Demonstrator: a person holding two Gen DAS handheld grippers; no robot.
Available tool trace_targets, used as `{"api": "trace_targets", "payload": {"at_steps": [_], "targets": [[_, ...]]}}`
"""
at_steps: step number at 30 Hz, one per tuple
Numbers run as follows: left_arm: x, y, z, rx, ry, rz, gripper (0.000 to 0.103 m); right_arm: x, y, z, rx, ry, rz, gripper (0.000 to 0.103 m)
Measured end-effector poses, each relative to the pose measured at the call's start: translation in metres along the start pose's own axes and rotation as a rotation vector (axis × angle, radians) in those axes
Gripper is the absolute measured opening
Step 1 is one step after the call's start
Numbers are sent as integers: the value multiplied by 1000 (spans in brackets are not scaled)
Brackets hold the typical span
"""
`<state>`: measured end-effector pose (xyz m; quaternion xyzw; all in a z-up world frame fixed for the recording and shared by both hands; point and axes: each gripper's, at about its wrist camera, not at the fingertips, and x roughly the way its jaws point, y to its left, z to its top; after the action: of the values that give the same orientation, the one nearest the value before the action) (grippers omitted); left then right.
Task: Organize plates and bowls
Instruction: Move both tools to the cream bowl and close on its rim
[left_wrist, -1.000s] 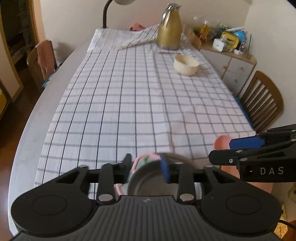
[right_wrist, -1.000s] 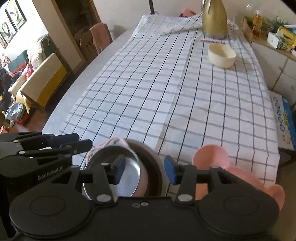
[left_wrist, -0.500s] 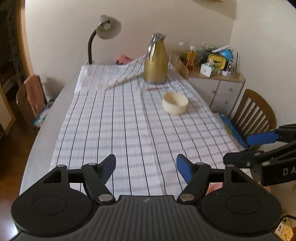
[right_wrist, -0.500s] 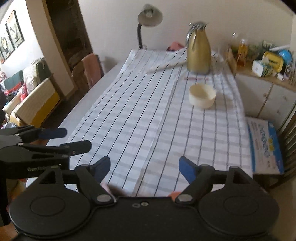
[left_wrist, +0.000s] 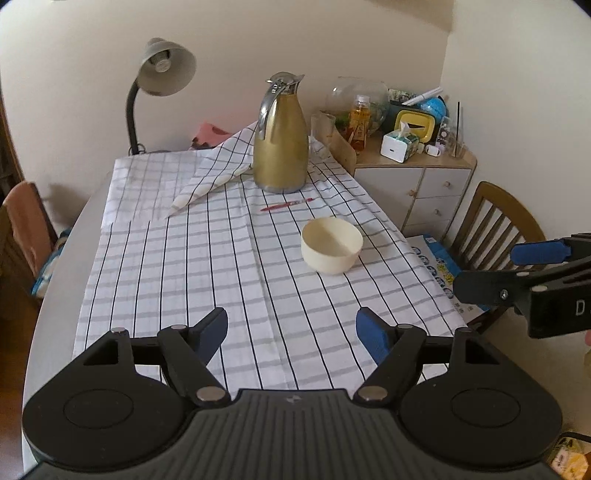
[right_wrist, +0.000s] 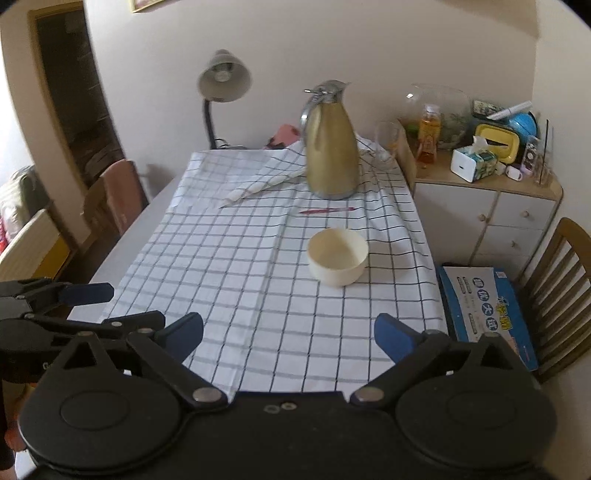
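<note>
Now our left gripper (left_wrist: 291, 332) and right gripper (right_wrist: 288, 332) have just been opening, empty, the stacked dishes gone from view, leaving the cream round bowl (left_wrist: 331, 244) beyond them as our likely next pick.

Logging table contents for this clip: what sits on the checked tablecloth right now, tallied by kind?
Bowls: 1, the cream bowl
Jugs: 1, the gold thermos jug
Pens: 1, the red pen
Plates: 0 in view
Total: 3

Both the left gripper and the right gripper are open and hold nothing.
</note>
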<state>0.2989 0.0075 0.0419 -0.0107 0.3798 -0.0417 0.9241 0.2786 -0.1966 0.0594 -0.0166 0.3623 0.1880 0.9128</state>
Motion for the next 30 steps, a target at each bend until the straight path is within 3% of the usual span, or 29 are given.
{"api": "trace_targets", "payload": {"at_steps": [14,25,30], "targets": [[134,14,70,32,36,16,76,114,-48,53,120,39,-178,98],[221,9,80,54,102,0,76,193,-72,53,169,122,-233,95],[259,7,84,28,132,-6,76,226,-85,51,218,171,-246,88]]}}
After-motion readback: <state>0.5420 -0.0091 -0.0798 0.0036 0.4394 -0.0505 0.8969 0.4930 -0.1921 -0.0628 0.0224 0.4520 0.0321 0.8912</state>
